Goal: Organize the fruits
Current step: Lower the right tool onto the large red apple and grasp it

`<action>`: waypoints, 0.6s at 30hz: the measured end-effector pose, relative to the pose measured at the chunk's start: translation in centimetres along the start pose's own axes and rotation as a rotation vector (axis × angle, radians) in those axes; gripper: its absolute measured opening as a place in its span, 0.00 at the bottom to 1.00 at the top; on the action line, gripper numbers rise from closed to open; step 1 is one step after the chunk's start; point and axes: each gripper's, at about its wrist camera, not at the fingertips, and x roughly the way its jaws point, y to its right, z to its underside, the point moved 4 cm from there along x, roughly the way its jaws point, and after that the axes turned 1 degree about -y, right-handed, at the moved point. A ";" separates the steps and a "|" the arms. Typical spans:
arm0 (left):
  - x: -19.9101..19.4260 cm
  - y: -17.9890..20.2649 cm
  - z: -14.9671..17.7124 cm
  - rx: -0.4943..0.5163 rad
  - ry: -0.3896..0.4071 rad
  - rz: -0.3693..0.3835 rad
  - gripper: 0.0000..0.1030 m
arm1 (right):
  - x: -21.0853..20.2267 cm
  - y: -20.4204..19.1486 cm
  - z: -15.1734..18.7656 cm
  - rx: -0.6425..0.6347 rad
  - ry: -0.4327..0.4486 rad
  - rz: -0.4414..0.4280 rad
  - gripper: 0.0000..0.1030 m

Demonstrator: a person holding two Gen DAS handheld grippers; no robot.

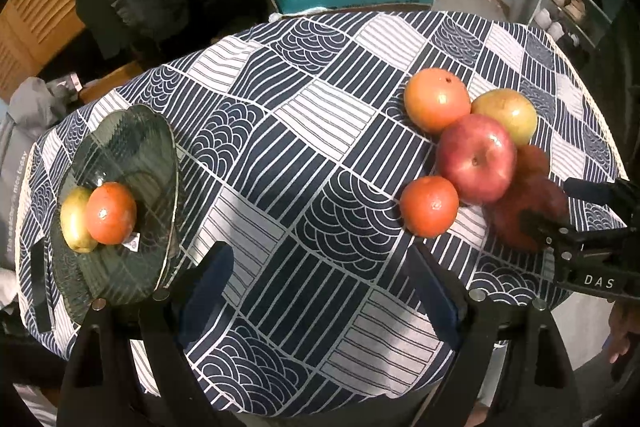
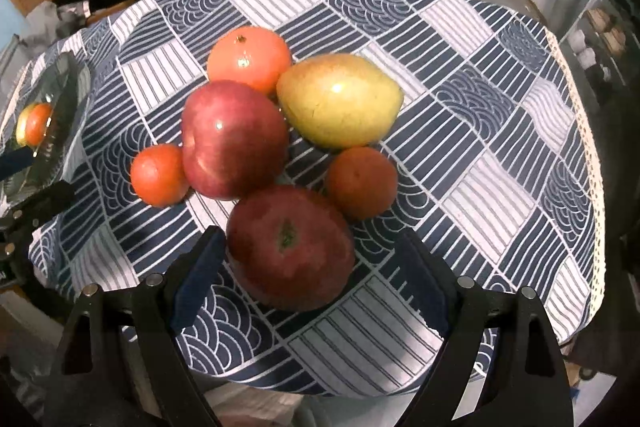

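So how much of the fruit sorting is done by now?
Two fruits already sit on the glass plate: a small orange and a yellow-green fruit. Nothing is gripped. The right gripper is open around the nearest red apple, its pads not touching it; the left gripper is open above bare tablecloth. Six fruits remain clustered on the cloth, including a mango.

Glossy apple (image 2: 234,139), cloth tablecloth (image 2: 480,131)
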 end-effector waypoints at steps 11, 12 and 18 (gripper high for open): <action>1.4 1.0 -0.1 0.015 -0.030 0.016 0.87 | 2.3 -0.6 0.0 -0.006 -0.055 -0.019 0.80; 1.5 1.0 -0.1 0.013 -0.032 0.018 0.87 | 2.5 -0.7 0.1 -0.007 -0.061 -0.026 0.76; 1.7 1.2 -0.5 0.002 -0.033 0.034 0.87 | 2.6 -0.8 0.3 -0.023 -0.062 -0.033 0.72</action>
